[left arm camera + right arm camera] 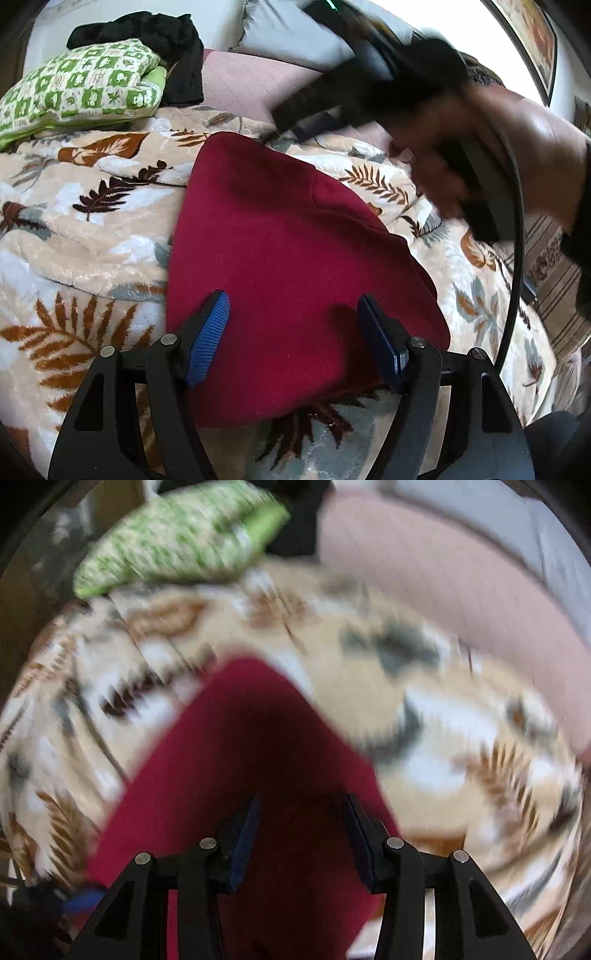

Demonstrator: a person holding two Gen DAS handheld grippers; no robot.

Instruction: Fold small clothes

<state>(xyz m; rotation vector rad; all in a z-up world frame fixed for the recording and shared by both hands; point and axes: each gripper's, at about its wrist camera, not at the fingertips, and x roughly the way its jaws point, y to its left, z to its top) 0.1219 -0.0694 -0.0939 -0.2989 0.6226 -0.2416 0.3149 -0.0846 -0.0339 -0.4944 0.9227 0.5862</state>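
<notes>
While a folded red garment (pixel 295 266) lies on the leaf-print blanket (pixel 85 229) of the bed, the left gripper (pixel 293 325) hovers over its near edge, fingers (pixel 207 339) spread wide; the right gripper (pixel 301 827), blurred, is also parted above the cloth, holding nothing.

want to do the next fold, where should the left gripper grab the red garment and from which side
Probably the near hem of the dark red garment, where it overhangs the leaf-print blanket just under the open left gripper. Come in low from the near side and pinch that free edge; the cloth lies flat, so its middle offers nothing to grip.
</notes>
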